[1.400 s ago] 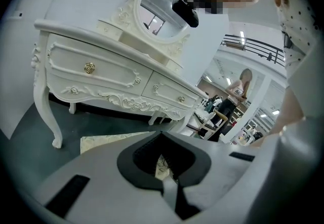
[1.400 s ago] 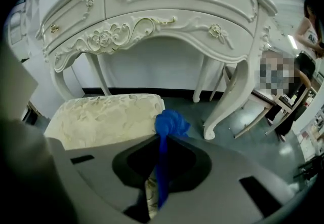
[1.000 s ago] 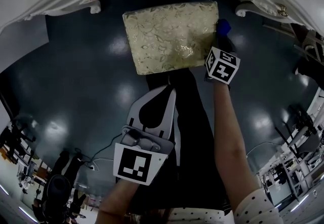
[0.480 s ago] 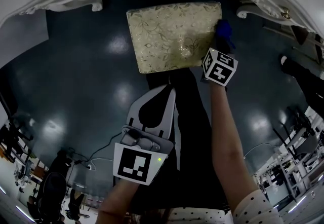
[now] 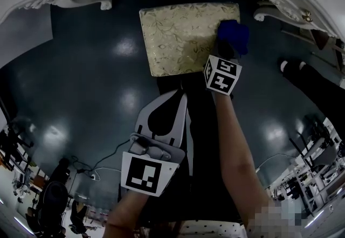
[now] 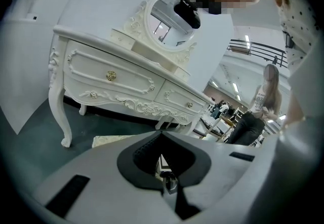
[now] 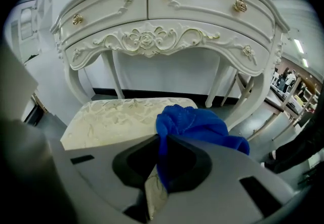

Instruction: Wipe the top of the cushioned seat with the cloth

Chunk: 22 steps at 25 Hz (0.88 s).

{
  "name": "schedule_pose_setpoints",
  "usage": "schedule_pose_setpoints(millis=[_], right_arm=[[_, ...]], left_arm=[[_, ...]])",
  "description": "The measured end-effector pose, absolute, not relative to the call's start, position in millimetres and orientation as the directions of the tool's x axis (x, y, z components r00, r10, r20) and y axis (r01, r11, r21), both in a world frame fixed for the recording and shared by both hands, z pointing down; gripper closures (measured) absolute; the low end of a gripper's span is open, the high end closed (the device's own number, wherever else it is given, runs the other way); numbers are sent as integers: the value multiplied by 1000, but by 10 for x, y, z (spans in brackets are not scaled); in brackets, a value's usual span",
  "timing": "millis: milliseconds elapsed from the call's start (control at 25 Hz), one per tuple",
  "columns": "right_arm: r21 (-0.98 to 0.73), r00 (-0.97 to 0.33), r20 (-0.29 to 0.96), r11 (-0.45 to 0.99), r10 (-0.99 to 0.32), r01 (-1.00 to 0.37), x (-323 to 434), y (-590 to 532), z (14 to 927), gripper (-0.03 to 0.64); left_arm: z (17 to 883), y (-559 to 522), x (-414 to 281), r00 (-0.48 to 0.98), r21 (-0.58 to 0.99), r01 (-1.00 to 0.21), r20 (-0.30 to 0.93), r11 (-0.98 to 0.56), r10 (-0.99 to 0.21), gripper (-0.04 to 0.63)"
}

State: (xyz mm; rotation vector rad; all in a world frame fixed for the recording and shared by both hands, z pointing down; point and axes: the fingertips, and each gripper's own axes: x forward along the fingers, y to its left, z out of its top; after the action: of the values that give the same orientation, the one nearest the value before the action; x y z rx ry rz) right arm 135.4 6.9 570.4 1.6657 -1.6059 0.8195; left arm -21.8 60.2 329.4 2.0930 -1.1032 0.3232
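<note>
One outstretched right hand-held gripper pinches cloth at seat edge.

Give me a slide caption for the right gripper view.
Right gripper, jaws shut on a blue cloth, at the cream floral cushioned seat before a white dressing table.

Big lab hall, this one. An ornate white dressing table stands staged on glossy dark floor. Equipment stands crowd the edges.

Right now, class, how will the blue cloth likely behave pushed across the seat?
Probably floppy: the blue cloth bunches in soft folds beyond the right gripper. Likely light, since it is held by one pinch. It may crumple rather than slide flat on the cushioned seat.
</note>
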Motion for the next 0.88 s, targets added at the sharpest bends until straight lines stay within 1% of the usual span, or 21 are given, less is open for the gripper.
schedule_pose_setpoints(millis=[560, 880], right_arm=[[21, -14, 821, 55, -571, -998, 902, 80, 5710, 571], [-6, -43, 821, 67, -569, -998, 691, 84, 5716, 571]], left_arm=[[3317, 590, -417, 559, 490, -816, 529, -308, -639, 598], [3331, 563, -438, 553, 492, -818, 529, -298, -643, 598]])
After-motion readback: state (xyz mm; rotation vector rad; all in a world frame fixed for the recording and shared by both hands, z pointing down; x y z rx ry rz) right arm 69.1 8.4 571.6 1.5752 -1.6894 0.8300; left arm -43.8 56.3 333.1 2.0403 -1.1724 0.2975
